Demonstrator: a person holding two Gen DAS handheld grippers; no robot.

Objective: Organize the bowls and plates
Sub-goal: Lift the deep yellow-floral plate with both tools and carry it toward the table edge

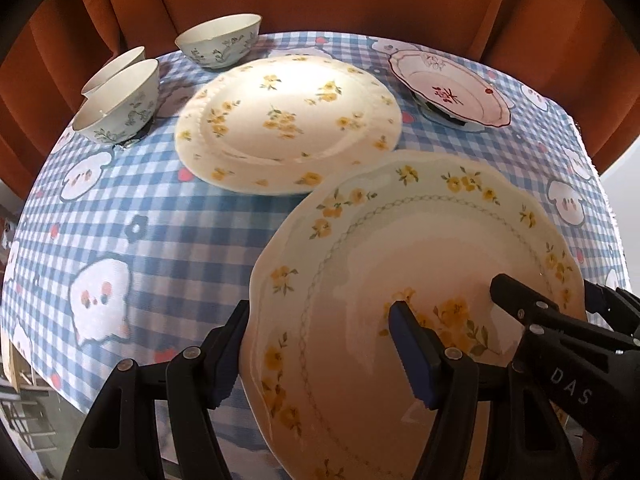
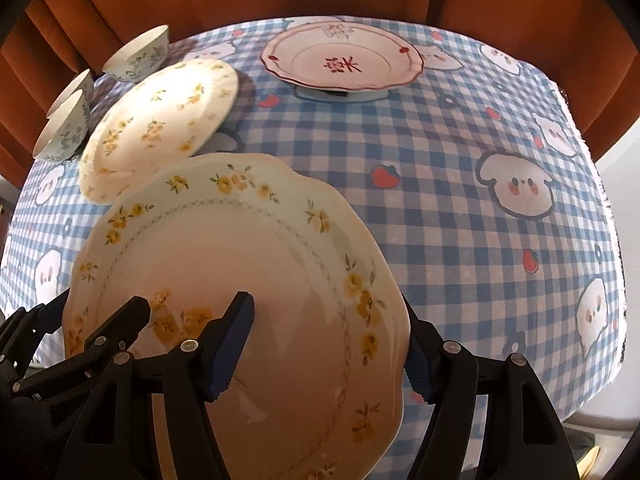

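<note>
Both hand-held grippers clamp the scalloped plate [image 1: 420, 280]. The left hand-held gripper [image 1: 320, 344] grips its left rim. The right hand-held gripper [image 2: 332, 344] grips its right rim.

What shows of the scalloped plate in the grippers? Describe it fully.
The scalloped plate looks like glossy cream ceramic, with a pale green rim, yellow flower sprigs and a thin chain ring around the well. It is empty and tilted, seemingly off the checked tablecloth. The left gripper pinches one edge and the right gripper the opposite edge.
</note>
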